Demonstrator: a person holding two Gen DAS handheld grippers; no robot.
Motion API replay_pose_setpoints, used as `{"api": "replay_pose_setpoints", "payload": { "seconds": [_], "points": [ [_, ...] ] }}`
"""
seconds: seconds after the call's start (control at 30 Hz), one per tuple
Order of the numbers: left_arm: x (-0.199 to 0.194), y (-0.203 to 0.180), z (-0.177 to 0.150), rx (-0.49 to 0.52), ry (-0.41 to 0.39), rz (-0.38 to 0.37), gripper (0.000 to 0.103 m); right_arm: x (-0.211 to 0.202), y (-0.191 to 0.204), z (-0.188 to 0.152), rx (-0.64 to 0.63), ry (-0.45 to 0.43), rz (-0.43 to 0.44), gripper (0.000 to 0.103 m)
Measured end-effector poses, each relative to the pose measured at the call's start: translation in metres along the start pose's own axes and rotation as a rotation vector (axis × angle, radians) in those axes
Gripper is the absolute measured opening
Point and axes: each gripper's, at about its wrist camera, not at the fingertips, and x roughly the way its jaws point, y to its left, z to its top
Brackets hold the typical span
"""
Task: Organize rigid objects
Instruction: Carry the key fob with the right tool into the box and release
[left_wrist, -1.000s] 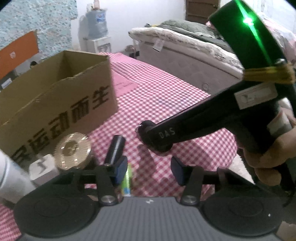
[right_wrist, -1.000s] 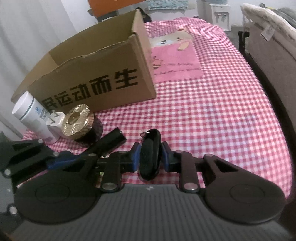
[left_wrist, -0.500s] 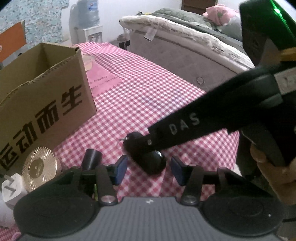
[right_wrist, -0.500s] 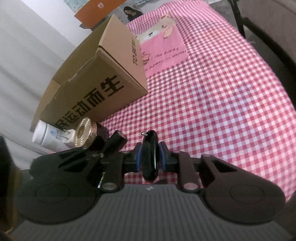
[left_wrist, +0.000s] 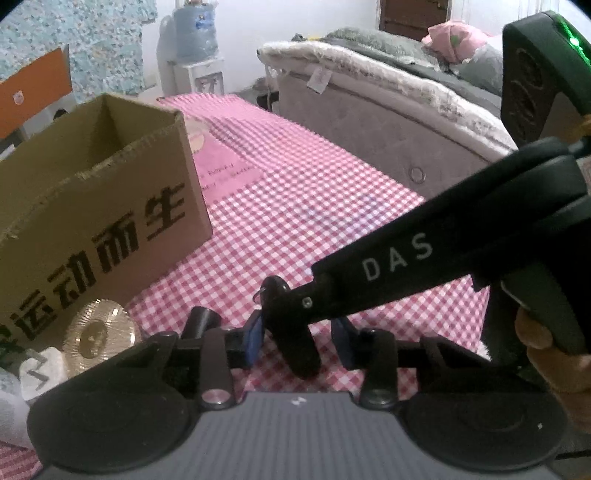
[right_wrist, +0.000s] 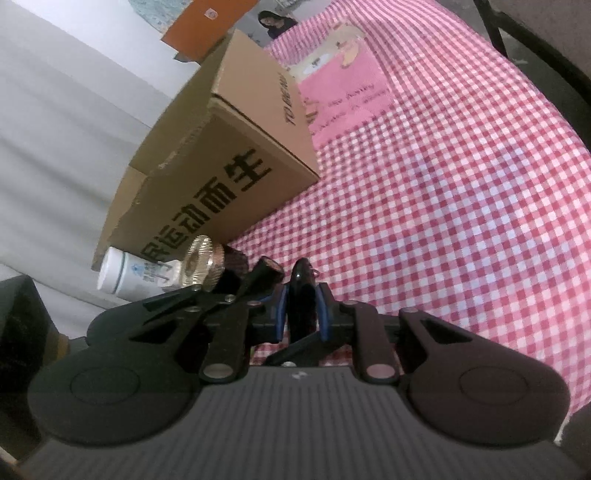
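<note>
A black oval key fob (right_wrist: 301, 295) with a small metal ring is clamped edge-on between the blue pads of my right gripper (right_wrist: 303, 314), just above the pink checked cloth. In the left wrist view the same fob (left_wrist: 295, 336) hangs between the blue pads of my left gripper (left_wrist: 299, 341). Those jaws are closing. The left pad is at the fob's side and a gap remains at the right pad. The right gripper's long black finger (left_wrist: 369, 266) reaches in from the right, held by a hand (left_wrist: 554, 354). An open cardboard box (left_wrist: 92, 206) stands behind at the left.
In front of the box (right_wrist: 229, 155) lie a gold-lidded dark jar (left_wrist: 96, 334), a white plug (left_wrist: 40, 373), a white bottle (right_wrist: 122, 273) and a black cylinder (left_wrist: 201, 319). A bed (left_wrist: 388, 122) borders the table at the right. A pink printed patch (right_wrist: 343, 92) lies behind the box.
The right gripper rolled, so the fob now stands edge-on. The left gripper came up around the fob and its jaws narrowed. The box and jar shifted left in the left view.
</note>
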Motion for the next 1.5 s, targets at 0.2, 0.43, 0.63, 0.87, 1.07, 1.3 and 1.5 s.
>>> {"api": "replay_pose_setpoints", "payload": {
  "seconds": [0.2,0.43,0.63,0.87,1.07,1.3,1.5],
  "points": [
    [-0.045,-0.002,0.003,0.006,-0.106,0.041,0.041,-0.027,0.035,0.001,-0.075,-0.06,0.018,0.016],
    [-0.124,0.03,0.017,-0.042,-0.228,0.15,0.041,-0.048,0.115,0.021,-0.244,-0.12,0.112,0.016],
    [-0.165,0.088,0.036,-0.116,-0.214,0.255,0.041,-0.024,0.19,0.066,-0.359,-0.074,0.228,0.016],
    [-0.14,0.186,0.053,-0.246,-0.06,0.244,0.042,0.07,0.236,0.13,-0.289,0.131,0.275,0.016],
    [-0.09,0.247,0.052,-0.286,0.069,0.246,0.042,0.16,0.245,0.166,-0.178,0.289,0.22,0.016],
    [-0.052,0.281,0.052,-0.283,0.155,0.309,0.043,0.225,0.25,0.181,-0.123,0.378,0.168,0.015],
    [-0.048,0.291,0.053,-0.31,0.152,0.339,0.054,0.221,0.256,0.168,-0.091,0.396,0.171,0.018]
  ]
}}
